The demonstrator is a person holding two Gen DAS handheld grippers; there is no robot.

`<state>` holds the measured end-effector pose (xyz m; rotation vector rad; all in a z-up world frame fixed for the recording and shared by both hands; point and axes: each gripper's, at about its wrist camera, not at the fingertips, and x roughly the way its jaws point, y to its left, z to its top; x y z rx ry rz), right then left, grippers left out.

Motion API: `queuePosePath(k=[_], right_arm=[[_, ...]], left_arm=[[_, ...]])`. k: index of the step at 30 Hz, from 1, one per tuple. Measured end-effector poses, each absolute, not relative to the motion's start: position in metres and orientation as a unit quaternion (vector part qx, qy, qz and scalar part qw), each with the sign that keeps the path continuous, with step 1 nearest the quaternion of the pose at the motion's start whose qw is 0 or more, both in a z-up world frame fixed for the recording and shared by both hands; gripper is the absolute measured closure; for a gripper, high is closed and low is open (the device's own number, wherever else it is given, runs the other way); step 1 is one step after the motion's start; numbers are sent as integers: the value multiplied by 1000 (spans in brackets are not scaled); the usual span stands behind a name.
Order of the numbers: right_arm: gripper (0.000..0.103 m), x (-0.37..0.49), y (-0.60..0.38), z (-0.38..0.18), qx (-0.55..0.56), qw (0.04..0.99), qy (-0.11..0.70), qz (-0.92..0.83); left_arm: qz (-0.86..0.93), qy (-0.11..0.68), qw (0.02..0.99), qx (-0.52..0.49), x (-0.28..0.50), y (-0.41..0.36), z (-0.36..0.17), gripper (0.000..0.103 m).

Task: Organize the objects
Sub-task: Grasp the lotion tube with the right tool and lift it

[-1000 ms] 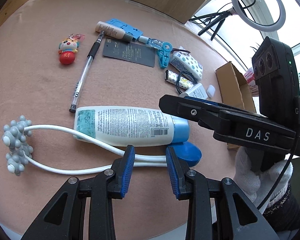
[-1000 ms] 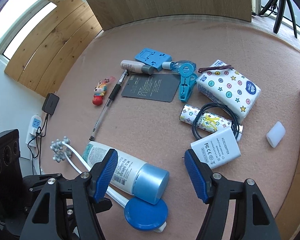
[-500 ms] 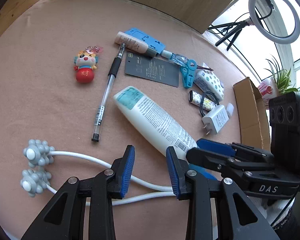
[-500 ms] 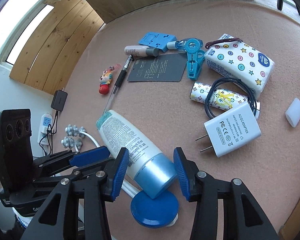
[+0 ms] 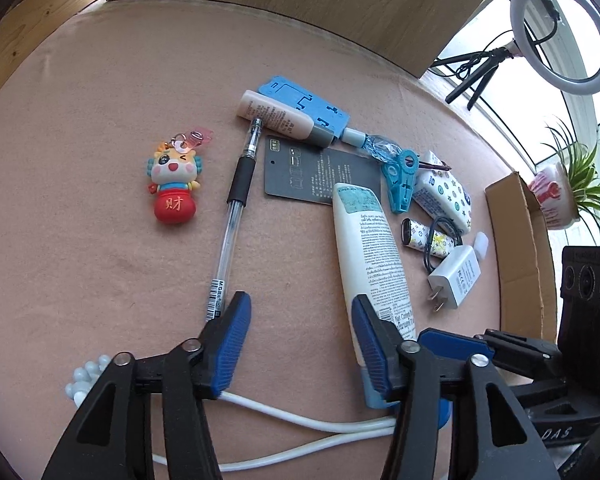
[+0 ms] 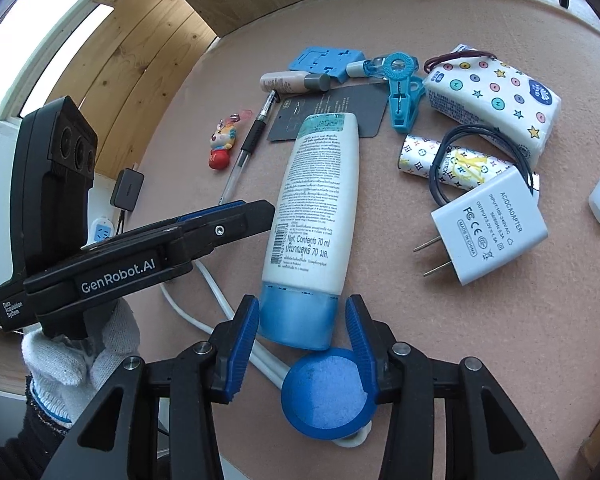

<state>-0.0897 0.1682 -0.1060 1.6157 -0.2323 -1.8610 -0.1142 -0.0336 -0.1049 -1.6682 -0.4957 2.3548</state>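
A white lotion tube point(image 5: 374, 248) point(image 6: 316, 200) with a light-blue cap lies on the pink mat, cap end toward me. My right gripper point(image 6: 300, 316) is shut on that cap. Just under it sits the blue round end point(image 6: 324, 392) of a white two-armed massager point(image 5: 300, 428). The massager's grey balls point(image 5: 84, 376) peek out at lower left. My left gripper point(image 5: 300, 320) hovers over the mat left of the tube. Its jaws are opening, with nothing between them. A gloved hand point(image 6: 80, 352) holds the left gripper's body.
A pen point(image 5: 236, 208), a toy keychain point(image 5: 172, 184), a dark card point(image 5: 316, 172), a beige tube point(image 5: 276, 114) and a blue clip point(image 5: 400, 180) lie beyond. A tissue pack point(image 6: 496, 92), a cable and a white adapter point(image 6: 488, 232) lie right. A cardboard box point(image 5: 520, 240) stands at the right edge.
The right jaws closed on the tube's cap, and the tube swung from lying crosswise to pointing away. The left gripper shifted off the massager's arms and its jaws widened.
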Motion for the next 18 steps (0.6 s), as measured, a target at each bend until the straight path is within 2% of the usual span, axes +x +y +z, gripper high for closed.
queuePosePath(k=[5, 10, 15, 18], right_arm=[[59, -104, 192, -105, 618, 316, -157, -703], [56, -102, 189, -104, 617, 316, -145, -706], [51, -88, 173, -100, 610, 323, -113, -715], [50, -84, 166, -99, 605, 321, -96, -722]], left_arm=[[803, -171, 116, -559, -100, -33, -95, 26], [795, -209, 111, -559, -112, -34, -92, 26], [789, -218, 116, -563, -126, -22, -98, 30], [785, -213, 122, -568, -128, -14, -104, 41]])
